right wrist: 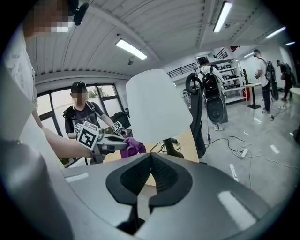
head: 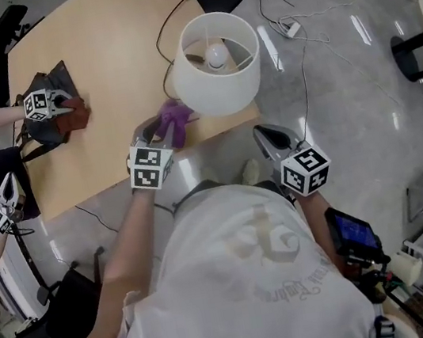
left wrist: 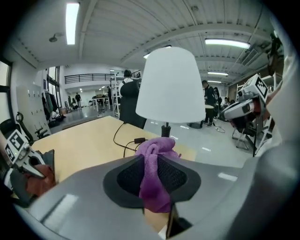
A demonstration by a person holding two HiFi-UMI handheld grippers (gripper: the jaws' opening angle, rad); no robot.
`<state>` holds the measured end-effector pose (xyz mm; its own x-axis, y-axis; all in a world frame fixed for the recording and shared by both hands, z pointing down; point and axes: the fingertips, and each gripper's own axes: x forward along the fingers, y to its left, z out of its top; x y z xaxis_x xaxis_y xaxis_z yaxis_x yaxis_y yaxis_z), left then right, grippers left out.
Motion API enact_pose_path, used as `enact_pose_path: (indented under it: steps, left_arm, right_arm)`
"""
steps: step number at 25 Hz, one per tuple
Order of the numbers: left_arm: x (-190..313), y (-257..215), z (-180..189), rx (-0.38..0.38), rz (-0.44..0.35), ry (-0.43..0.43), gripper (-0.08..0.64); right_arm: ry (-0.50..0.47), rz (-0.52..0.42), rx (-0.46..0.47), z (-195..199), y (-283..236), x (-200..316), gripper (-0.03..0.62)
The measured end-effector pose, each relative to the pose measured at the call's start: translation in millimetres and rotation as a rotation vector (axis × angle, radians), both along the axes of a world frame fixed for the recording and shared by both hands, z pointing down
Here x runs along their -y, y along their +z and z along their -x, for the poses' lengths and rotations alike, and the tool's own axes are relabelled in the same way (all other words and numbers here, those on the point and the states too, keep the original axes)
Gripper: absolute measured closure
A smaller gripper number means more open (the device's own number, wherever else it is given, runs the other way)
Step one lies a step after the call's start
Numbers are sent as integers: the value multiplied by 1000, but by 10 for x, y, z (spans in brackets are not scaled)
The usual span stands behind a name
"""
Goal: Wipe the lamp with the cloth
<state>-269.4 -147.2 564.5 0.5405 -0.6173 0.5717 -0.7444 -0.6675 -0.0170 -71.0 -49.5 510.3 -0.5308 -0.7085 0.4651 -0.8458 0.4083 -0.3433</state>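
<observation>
**A:** Left gripper (left wrist: 153,161) sits right under the lens. What is it doing?

**B:** Its jaws are clamped on the cloth (left wrist: 157,187), a purple bunch standing up between the pads. So the pick-up is done.

**A:** And the wiping?

**B:** I'd judge it hasn't begun, or only barely. From the head view the cloth (head: 177,118) is just beside the lower rim of the lamp (head: 216,75), on its left. I can't tell whether it touches. No view shows it pressed on the shade, so I take the whole wipe as left to do.

**A:** Right gripper (right wrist: 150,158)?

**B:** Jaws together with nothing between them. It hovers off the table (head: 96,55) edge, near the lamp's right side.

**A:** How does the lamp look?

**B:** Upright, close to the table's near edge. It has a plain white shade that narrows toward the top, and a bulb shows inside from above. Below are a dark stem and base, and a black cord (head: 170,18) runs off across the tabletop. I see no marks on the shade.
</observation>
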Motion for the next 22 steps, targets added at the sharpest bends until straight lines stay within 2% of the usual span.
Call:
enact_pose_path:
  steps: [5,11,16,22]
  left_arm:
    - [7,222,-123,3,23,27,476]
    - [-49,86,-111,-34,0,12,477]
    - [-160,-134,-104,-77,-31,-48,477]
    - [-446,-551,-183,-104,-83,-120,480]
  right_arm:
    - [55,7,-21,-90,7,-164,580]
    - [86,6,-36,-207,-30,-272,580]
    - [34,-39,-37,-274,-126,-176,580]
    - [-71,-111,-6,-322,-304,-49,580]
